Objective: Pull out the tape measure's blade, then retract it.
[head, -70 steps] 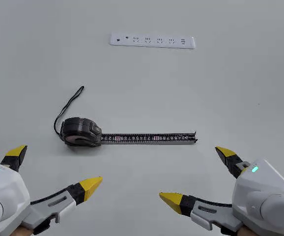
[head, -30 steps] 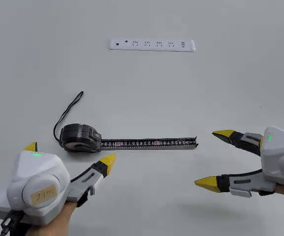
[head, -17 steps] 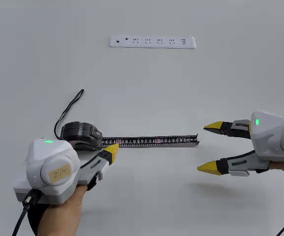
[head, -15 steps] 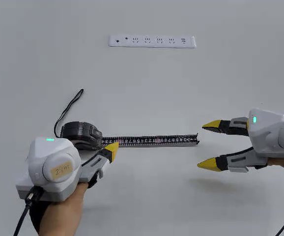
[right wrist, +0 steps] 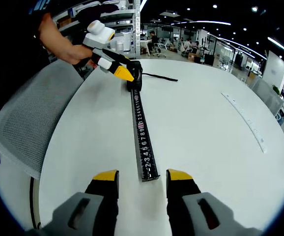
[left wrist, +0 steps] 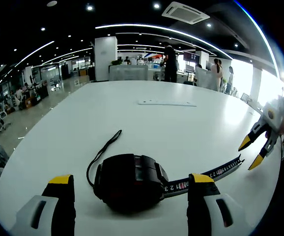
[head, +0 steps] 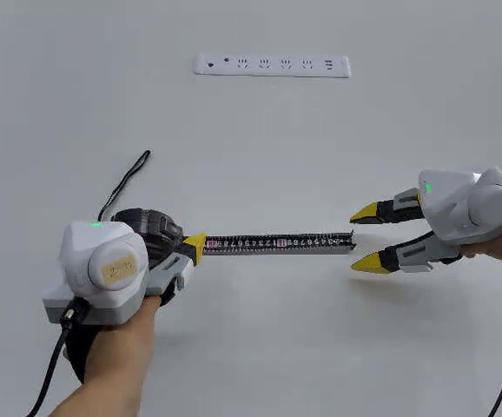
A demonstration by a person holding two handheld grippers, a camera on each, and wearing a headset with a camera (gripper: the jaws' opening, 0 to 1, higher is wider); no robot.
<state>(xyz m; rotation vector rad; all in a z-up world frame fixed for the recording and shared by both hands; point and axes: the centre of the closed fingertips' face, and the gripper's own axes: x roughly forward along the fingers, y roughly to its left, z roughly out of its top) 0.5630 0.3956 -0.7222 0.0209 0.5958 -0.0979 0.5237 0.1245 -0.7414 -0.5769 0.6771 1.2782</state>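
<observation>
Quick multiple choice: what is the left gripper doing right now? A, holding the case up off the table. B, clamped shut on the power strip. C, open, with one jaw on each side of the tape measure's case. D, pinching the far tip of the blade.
C: in the left gripper view, the left gripper is open, one jaw on each side of the black tape measure case; the blade runs toward the right gripper.

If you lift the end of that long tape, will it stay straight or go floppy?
Probably stiff at first: the blade lies straight on the table. Lifted high, it may buckle, since it looks thin. The chunky case looks heavy enough to stay put.
</observation>
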